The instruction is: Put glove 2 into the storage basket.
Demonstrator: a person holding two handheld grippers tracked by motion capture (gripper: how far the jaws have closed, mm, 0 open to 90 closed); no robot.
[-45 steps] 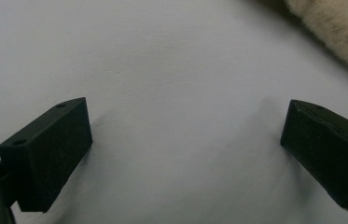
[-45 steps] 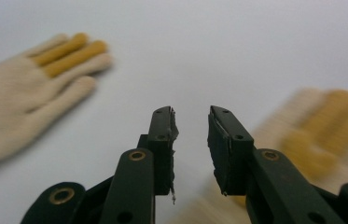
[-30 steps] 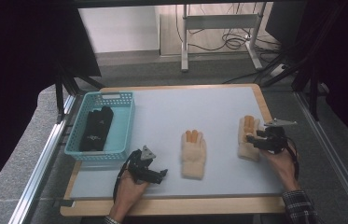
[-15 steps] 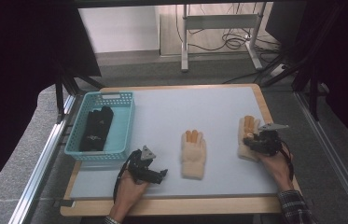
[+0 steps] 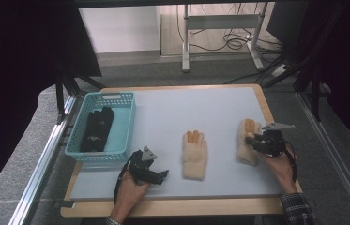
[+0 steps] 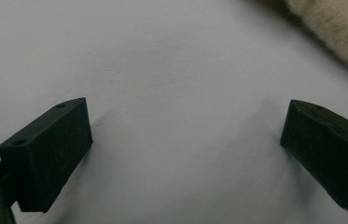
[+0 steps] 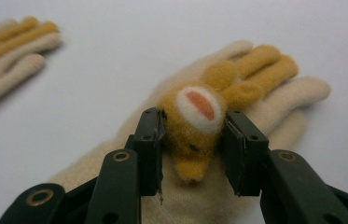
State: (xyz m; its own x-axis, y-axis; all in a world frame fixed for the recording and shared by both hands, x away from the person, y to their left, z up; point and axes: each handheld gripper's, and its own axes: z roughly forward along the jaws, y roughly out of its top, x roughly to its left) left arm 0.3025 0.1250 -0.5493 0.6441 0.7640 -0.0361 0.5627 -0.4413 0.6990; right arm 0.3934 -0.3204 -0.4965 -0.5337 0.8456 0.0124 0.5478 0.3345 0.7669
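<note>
My right gripper, jaws just closing, pinches the plush glove near the table's right edge; next, lift toward the basket. Left gripper gapes, empty.

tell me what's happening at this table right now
A person holds a gripper in each hand. The right gripper has just been closing and its jaws now pinch the plush animal face on the right-hand cream glove. The left gripper rests open on the table near the other cream glove. A black glove lies in the teal basket.
</note>
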